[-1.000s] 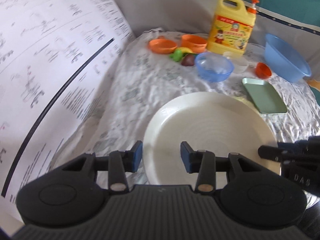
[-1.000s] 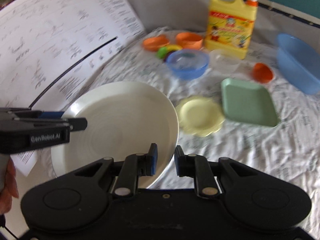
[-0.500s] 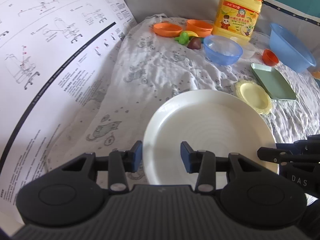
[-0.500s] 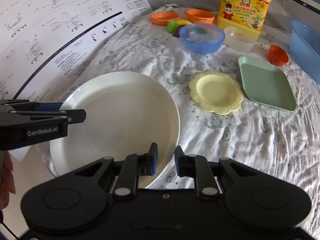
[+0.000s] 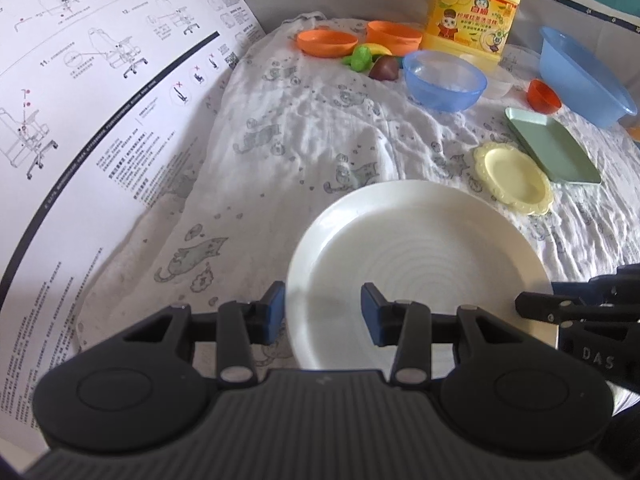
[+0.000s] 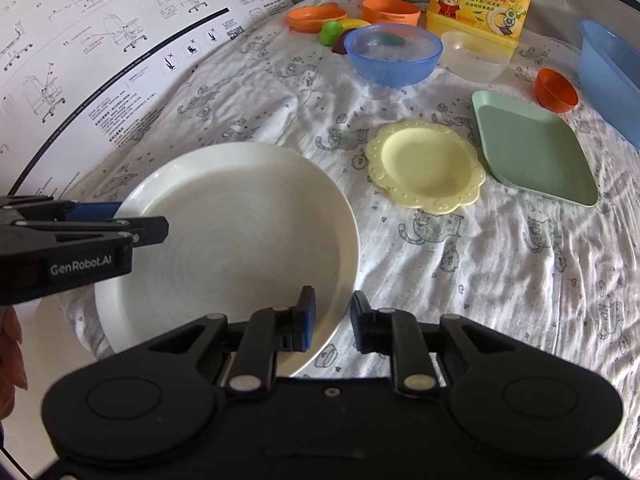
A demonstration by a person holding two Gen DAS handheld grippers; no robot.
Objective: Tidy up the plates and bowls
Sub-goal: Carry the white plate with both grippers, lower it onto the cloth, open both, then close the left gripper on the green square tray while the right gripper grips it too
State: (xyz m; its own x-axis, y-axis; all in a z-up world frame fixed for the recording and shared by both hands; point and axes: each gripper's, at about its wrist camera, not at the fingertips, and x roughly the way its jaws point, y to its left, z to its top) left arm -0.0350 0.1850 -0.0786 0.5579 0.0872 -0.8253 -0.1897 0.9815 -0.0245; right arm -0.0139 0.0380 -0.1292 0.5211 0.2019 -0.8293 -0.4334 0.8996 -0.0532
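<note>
Home setting, makeshift dishwashing spot: cat-print cloth (image 6: 480, 272) as cover, yellow dish-soap jug (image 6: 482, 0), blue wash basin (image 5: 584, 74), plastic bowls, toy fruit, chair-assembly instruction sheet (image 5: 92, 92) at side.

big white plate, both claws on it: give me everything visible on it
The large round white plate looks like glazed ceramic, with faint concentric rings in its shallow well and a raised rim. It is empty and looks clean, facing up over the wrinkled cat-print white cloth. The left claw straddles its left edge, and the right claw straddles its right edge, one finger inside the rim and one outside. Whether it rests on the cloth or is lifted is unclear. It is apart from the small scalloped yellow plate.
</note>
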